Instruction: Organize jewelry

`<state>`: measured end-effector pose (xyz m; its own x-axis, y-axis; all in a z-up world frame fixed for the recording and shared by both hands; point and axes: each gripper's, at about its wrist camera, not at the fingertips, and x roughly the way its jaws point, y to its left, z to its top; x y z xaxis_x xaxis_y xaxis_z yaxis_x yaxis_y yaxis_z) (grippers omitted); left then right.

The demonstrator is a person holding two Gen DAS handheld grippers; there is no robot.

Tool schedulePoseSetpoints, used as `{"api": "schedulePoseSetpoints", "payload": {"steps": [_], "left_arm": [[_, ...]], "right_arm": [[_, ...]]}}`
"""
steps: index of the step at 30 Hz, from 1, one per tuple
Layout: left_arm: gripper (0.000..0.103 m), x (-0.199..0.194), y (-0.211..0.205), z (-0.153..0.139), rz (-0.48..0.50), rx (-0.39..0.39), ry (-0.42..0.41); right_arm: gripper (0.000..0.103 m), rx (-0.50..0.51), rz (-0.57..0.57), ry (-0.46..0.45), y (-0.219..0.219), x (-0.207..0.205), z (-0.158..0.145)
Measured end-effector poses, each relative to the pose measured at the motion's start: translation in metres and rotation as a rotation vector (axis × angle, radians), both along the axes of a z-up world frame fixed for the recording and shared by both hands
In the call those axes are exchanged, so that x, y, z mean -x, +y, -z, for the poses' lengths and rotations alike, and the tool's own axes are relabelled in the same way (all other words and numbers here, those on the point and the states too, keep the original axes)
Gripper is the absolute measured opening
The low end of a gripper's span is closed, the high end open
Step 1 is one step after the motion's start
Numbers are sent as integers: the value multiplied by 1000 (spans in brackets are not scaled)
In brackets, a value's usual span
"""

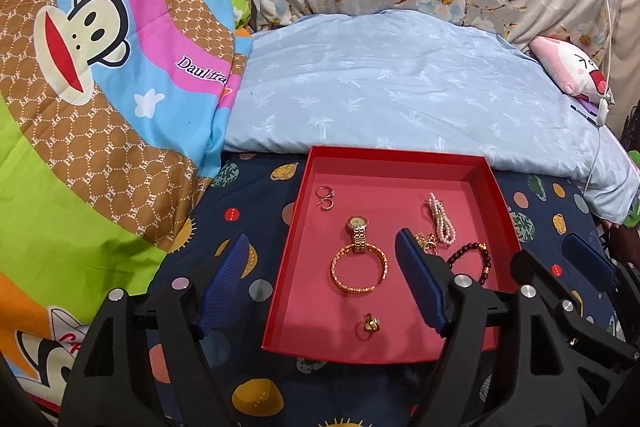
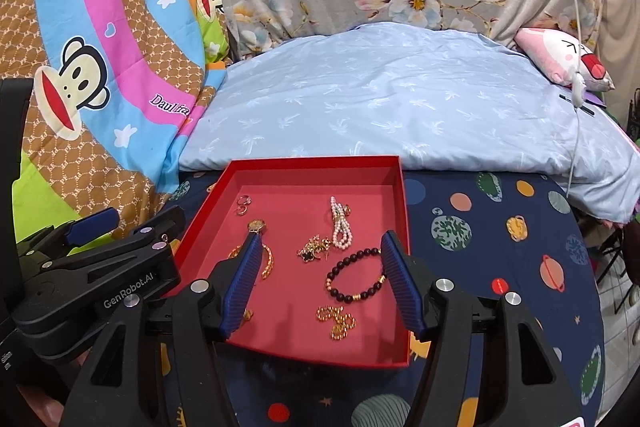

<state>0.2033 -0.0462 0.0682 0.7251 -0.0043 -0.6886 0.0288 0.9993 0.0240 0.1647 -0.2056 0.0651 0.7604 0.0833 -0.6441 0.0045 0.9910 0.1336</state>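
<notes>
Your right gripper (image 2: pixel 316 283) hangs above the near half of the red tray (image 2: pixel 320 353), jaws apart and nothing between them; your left gripper (image 1: pixel 320 279) sits just beside it, also spread and empty, straddling the tray's near-left edge with one finger outside over the bed sheet (image 1: pixel 224 211). No earlier view lets you judge more than that both stand wide.

Nearest your right gripper, toward the near edge, lies the gold chain (image 2: pixel 336 319) in a loose heap. Just beyond it, framed between your right fingers, is the dark bead bracelet (image 2: pixel 356 275), a ring lying flat with its longer span running across the tray. If that is your next pick, I judge the right hand the nearer one, and the jaws would have to bite across one side of the loop.

On the left side, a small gold ring (image 1: pixel 371 323) sits closest, then the gold bangle (image 1: pixel 359 269) with the gold watch (image 1: pixel 357 233) running away from you. Farther back are the pearl strand (image 2: pixel 339 225), long axis pointing to the far edge, and the hoop earrings (image 1: pixel 325 198) by the far-left corner
</notes>
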Motion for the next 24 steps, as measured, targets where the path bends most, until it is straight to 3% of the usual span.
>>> {"api": "schedulePoseSetpoints", "payload": {"steps": [17,24], "left_arm": [[91,65,5,0,2,0,5],[93,90,3,6,25,-14,14]], "right_arm": [[75,4,67,-8,-5,78,-3],[76,-8,87,0,-8,106,1]]}}
